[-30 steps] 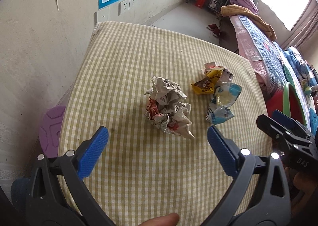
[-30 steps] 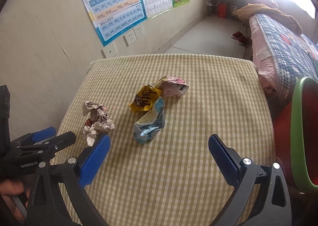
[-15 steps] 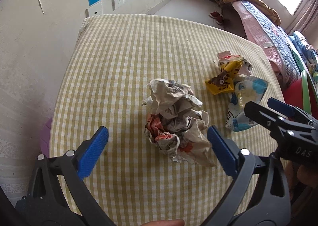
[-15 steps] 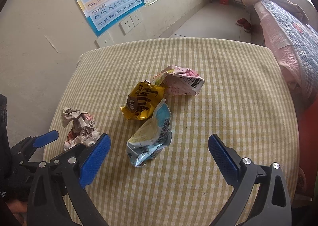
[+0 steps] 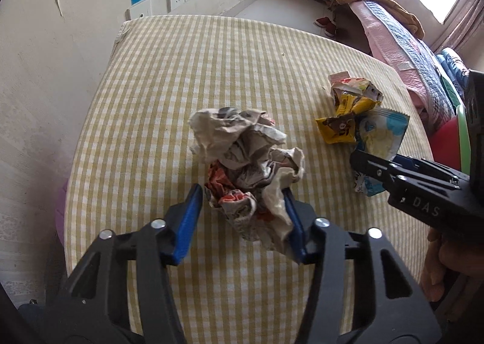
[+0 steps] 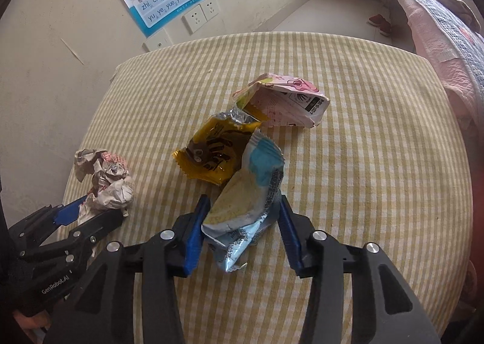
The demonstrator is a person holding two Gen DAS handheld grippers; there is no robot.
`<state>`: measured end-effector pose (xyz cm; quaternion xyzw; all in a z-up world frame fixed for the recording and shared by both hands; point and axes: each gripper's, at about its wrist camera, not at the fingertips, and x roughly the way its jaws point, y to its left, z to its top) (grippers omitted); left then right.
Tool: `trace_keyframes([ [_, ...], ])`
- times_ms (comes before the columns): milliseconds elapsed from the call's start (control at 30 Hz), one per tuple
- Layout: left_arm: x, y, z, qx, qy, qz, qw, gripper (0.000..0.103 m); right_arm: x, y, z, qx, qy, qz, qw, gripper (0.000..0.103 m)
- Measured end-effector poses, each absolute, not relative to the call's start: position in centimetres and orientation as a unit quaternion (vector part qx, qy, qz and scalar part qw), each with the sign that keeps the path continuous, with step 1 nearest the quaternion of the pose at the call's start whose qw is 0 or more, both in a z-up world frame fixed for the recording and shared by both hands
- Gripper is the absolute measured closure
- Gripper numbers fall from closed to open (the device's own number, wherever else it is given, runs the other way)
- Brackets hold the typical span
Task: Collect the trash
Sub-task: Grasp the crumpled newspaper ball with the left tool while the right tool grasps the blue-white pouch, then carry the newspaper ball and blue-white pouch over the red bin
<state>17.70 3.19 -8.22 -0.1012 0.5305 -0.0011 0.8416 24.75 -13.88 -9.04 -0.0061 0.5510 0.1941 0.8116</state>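
On the yellow checked tablecloth (image 5: 242, 72) lies a crumpled paper ball (image 5: 242, 150). My left gripper (image 5: 242, 191) is closing on its near end, and both blue pads touch the paper. To the right lie a yellow wrapper (image 5: 335, 129), a pink carton (image 5: 351, 87) and a blue-and-white wrapper (image 5: 381, 129). In the right wrist view my right gripper (image 6: 244, 201) is closing on the blue-and-white wrapper (image 6: 251, 189), both pads against its lower part. The yellow wrapper (image 6: 214, 150) and the pink carton (image 6: 287, 102) lie just beyond. The paper ball (image 6: 106, 177) shows at the left.
A bed (image 5: 402, 41) with pink and blue covers runs along the right. A red bin with a green rim (image 5: 447, 138) stands off the table's right edge. The wall with a poster and sockets (image 6: 196, 16) is at the far left. A purple stool (image 5: 62, 208) sits below the left edge.
Both grippers came down closer to the trash. Their jaws went from wide open to closed in on the paper ball and on the blue-and-white wrapper.
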Motion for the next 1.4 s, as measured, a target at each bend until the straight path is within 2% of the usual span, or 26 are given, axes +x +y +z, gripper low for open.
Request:
trace_keyframes([
  [100,17.5,3.1,-7.7,-0.1,0.526,-0.004,0.845,0.065,24.5,-14.1,-8.5,-0.006,0.547,0.198,0.814,0.063],
  [233,17.1,2.9,-6.8,-0.1,0.52,-0.004,0.848,0.066,23.6,-14.2,-7.4,-0.011,0.538,0.202,0.819,0.064],
  [1033,11.5,-0.8,-0.1,-0.085,0.481,-0.016,0.873,0.066,16.1,-19.0,-0.1,-0.009,0.475,0.19,0.859,0.064],
  [1400,11.3,-6.5,2.5,-0.056,0.463,-0.061,0.882,0.066,14.6,-25.4,2.9,0.015,0.445,0.154,0.882,0.064],
])
